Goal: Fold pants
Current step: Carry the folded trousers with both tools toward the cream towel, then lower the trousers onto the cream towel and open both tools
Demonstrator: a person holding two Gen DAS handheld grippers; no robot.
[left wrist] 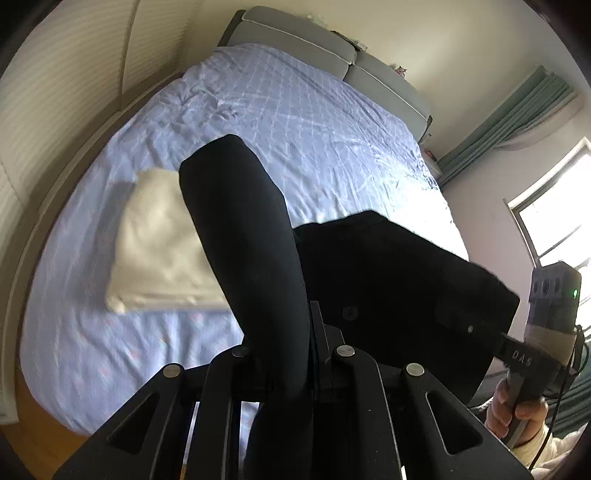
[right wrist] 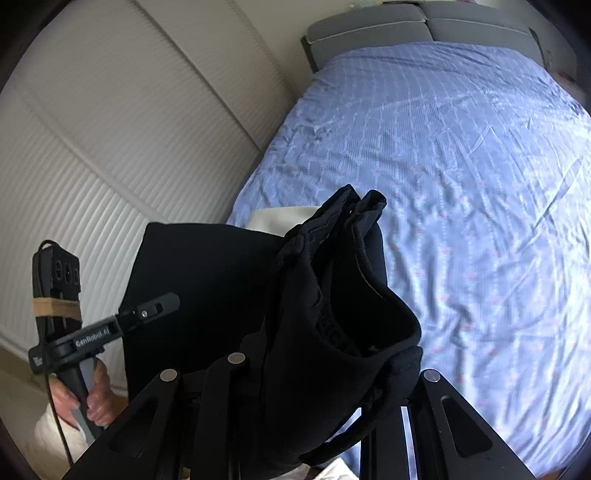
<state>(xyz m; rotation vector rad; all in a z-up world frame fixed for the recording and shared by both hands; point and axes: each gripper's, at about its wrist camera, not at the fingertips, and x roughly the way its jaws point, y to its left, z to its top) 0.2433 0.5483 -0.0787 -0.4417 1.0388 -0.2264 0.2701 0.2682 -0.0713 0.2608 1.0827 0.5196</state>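
Observation:
The black pants (left wrist: 388, 280) hang in the air over the blue bed (left wrist: 295, 122), held between both grippers. My left gripper (left wrist: 310, 332) is shut on one end of the cloth, which drapes over its fingers. It also shows in the right wrist view (right wrist: 159, 304), pinching the black cloth edge. My right gripper (right wrist: 295, 350) is shut on the bunched waistband of the pants (right wrist: 332, 288), which hides its fingertips. It shows in the left wrist view (left wrist: 502, 341) at the far right, clamped on the pants' edge.
A folded white cloth (left wrist: 155, 243) lies on the bed's left side, partly behind the pants. A grey headboard (left wrist: 295, 33) stands at the far end. A ribbed white wardrobe (right wrist: 92, 147) runs along the left. A window (left wrist: 554, 206) is at the right.

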